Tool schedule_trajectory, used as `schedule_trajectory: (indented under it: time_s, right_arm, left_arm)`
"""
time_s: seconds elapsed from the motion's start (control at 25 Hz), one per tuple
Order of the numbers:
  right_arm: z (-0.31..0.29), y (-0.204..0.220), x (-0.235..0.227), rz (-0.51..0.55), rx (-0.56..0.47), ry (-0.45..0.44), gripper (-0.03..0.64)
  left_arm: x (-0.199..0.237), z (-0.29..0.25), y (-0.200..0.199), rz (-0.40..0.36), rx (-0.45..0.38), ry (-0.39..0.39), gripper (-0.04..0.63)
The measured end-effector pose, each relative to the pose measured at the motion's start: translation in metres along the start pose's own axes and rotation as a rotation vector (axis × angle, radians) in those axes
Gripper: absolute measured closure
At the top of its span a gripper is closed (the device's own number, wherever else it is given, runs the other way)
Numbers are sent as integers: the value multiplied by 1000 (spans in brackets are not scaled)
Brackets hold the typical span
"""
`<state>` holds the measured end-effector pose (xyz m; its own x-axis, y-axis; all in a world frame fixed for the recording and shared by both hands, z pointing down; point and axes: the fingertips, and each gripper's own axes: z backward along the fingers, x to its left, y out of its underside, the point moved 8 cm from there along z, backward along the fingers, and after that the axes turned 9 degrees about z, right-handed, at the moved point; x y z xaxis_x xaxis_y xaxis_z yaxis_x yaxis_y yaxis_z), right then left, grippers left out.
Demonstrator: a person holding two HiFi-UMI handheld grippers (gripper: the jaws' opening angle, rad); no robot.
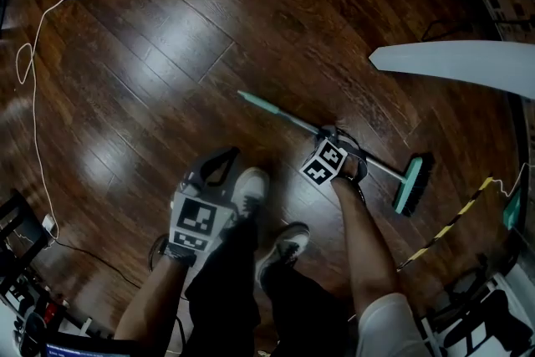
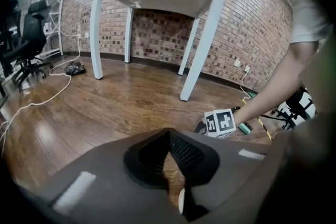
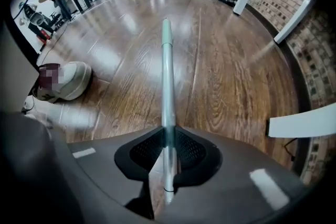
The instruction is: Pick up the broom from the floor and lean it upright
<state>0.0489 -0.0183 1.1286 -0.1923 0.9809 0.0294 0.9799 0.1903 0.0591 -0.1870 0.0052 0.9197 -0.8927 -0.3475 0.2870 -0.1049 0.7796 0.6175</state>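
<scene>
Broom (image 1: 288, 118) is flat on the wood floor (image 1: 167, 38), brush head (image 1: 412, 184) at one end and green handle tip (image 1: 255, 101) at the other. Right gripper (image 3: 168, 139) points straight down on it, clamped on the handle (image 3: 167, 76) past its middle, nearer the brush head. The pads look pressed on the tube from both sides. So we're at the grasp step, and nothing is lifted yet. Left gripper (image 2: 168, 136) sits off to the tip side of the broom, near the person's shoes (image 1: 249, 188), jaw tips together on nothing, with only floor showing behind them. Next move, as I read it: raise the right hand and swing the handle up while the brush head stays down as the pivot. Grip is low on the stick, so it may droop or twist in the pads — left gripper could steady the upper handle. It still needs something to lean on. The white table (image 1: 468, 58) beyond the brush head looks like the nearest candidate.
</scene>
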Motion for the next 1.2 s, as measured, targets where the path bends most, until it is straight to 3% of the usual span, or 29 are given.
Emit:
schedule_trajectory:
  time_s: [0.16,0.36,0.56,0.76,0.88,1.2]
  right_arm:
    - [62,7,-8,-29,-28,90,534]
    - [181,18,-19,-132,-98,180,532]
    - [297,61,-43,-328,-134,286,528]
    - [372,113,-54,-495,-147,324,526]
    - [398,151,-65,-576,-168,343,526]
    - [441,230,-118,-700,-233,372,520]
  left_arm:
    - [-17,22,-42,-38,-14,37,595]
    - [-59,77,-126,-130,-44,112,595]
    - [-117,120,-222,-247,-67,236,595]
    - [-186,157,-282,-318,-83,324,595]
    - [-229,157,-302,-333,-101,353,595]
    - [-305,131,-343,-260,-160,342,595]
